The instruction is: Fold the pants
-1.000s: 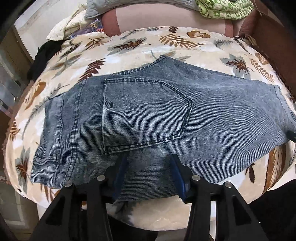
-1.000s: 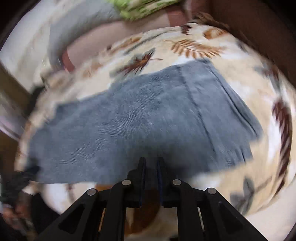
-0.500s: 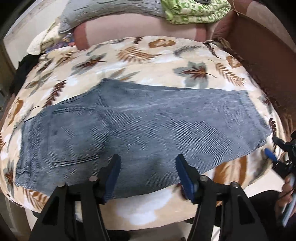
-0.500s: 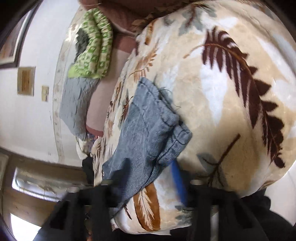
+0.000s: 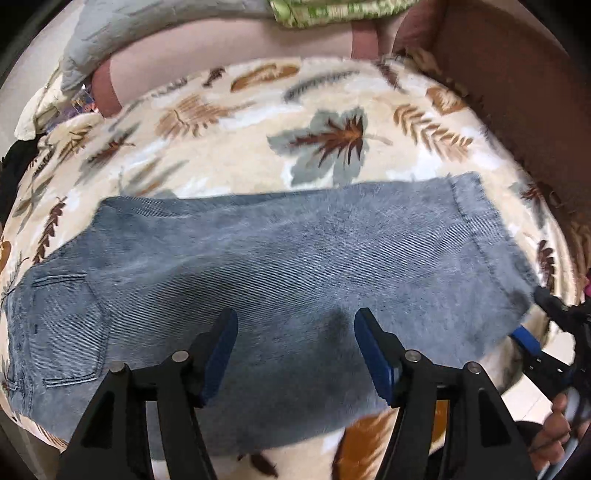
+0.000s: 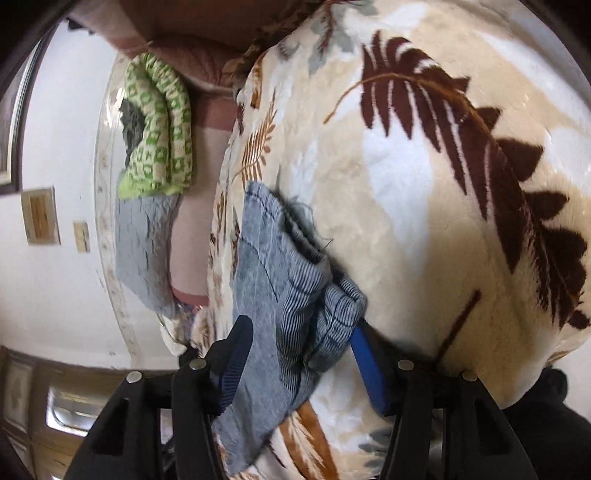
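Observation:
Blue denim pants (image 5: 280, 273) lie flat, folded leg on leg, across a leaf-print blanket (image 5: 325, 140), waist and back pocket at the left, hems at the right. My left gripper (image 5: 293, 347) is open above the near edge of the pants at mid-leg and holds nothing. My right gripper (image 6: 299, 354) is open, turned on its side, with the stacked hem corner (image 6: 314, 295) lying between its blue pads. In the left wrist view it (image 5: 532, 317) sits at the hem's near right corner.
A brown headboard (image 5: 517, 81) rises at the right. Pink bedding (image 5: 229, 44), a grey cloth (image 5: 122, 26) and a green patterned quilt (image 6: 159, 129) are piled at the back. The bed's near edge runs just below the pants.
My left gripper has slid right along the pants from the back pocket to mid-leg. My right gripper has opened, rolled sideways and closed in on the hem corner.

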Demonstrator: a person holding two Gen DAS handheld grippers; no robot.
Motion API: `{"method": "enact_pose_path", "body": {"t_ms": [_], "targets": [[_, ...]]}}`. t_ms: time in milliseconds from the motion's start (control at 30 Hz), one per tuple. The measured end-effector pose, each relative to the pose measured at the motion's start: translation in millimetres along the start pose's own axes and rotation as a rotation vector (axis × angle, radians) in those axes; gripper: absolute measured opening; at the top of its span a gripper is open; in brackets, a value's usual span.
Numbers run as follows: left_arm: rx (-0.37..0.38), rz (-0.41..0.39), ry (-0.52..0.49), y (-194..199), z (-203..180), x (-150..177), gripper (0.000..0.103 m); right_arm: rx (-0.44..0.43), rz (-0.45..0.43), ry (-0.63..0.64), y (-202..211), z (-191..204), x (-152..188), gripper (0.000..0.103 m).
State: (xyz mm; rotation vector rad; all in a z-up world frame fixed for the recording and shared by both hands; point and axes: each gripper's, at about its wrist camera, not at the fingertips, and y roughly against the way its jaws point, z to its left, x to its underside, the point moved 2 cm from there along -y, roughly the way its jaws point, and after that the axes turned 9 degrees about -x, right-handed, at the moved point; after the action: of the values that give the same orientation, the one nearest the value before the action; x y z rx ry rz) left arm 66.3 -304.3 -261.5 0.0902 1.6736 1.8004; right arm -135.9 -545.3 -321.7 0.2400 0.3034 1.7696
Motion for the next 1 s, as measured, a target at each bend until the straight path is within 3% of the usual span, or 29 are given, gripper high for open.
{"method": "enact_pose_path", "body": {"t_ms": [67,133,200,267,367,433,600,733,767,800,833,867,1000], "targets": [[-0.03,0.033,-0.004,-16.0,-7.0,-2.8,0.067,-0.005,-0.008,-0.004,-0.6,0.0,-1.7,0.059],[-0.068,0.06,-0.028,-32.8,-15.7,-3.6,0.08,-0.021,-0.026,-0.019,-1.3,-0.5,-4.4,0.059],[-0.13,0.024,-0.037,-36.0,-18.8,-5.6,0.092,-0.025,-0.041,-0.02,-1.3,0.0,-5.8,0.059],[-0.123,0.035,-0.031,-35.5,-18.1,-7.6,0.092,-0.01,-0.046,0.01,-2.4,3.9,-6.0,0.059],[-0.082,0.049,-0.013,-30.1,-9.5,-7.9,0.092,0.027,-0.057,0.055,-3.6,9.1,-5.5,0.047],[-0.088,0.031,0.011,-24.9,-1.5,-7.1,0.092,-0.018,-0.05,0.014,-3.5,7.3,-7.2,0.048],[-0.123,-0.002,0.084,-18.6,25.1,12.9,0.092,-0.028,-0.052,-0.002,-7.6,8.6,-7.0,0.065],[-0.124,0.04,0.083,-33.2,30.5,21.0,0.093,0.053,-0.072,0.089,-14.9,19.1,-2.4,0.066],[-0.108,0.04,0.102,-33.0,34.0,21.5,0.094,0.083,-0.078,0.124,-17.1,23.5,-0.3,0.065],[-0.1,0.051,0.11,-32.4,36.2,21.2,0.093,0.127,-0.089,0.162,-18.7,27.1,1.8,0.055],[-0.101,0.06,0.109,-31.1,37.2,22.1,0.093,0.188,-0.098,0.205,-20.4,29.9,3.5,0.037],[-0.107,0.066,0.107,-29.5,39.3,21.9,0.093,0.222,-0.099,0.223,-21.4,29.8,4.1,0.032],[-0.135,0.002,0.13,-17.2,54.9,21.6,0.093,0.222,-0.105,0.215,-19.4,26.9,4.0,0.029]]}}
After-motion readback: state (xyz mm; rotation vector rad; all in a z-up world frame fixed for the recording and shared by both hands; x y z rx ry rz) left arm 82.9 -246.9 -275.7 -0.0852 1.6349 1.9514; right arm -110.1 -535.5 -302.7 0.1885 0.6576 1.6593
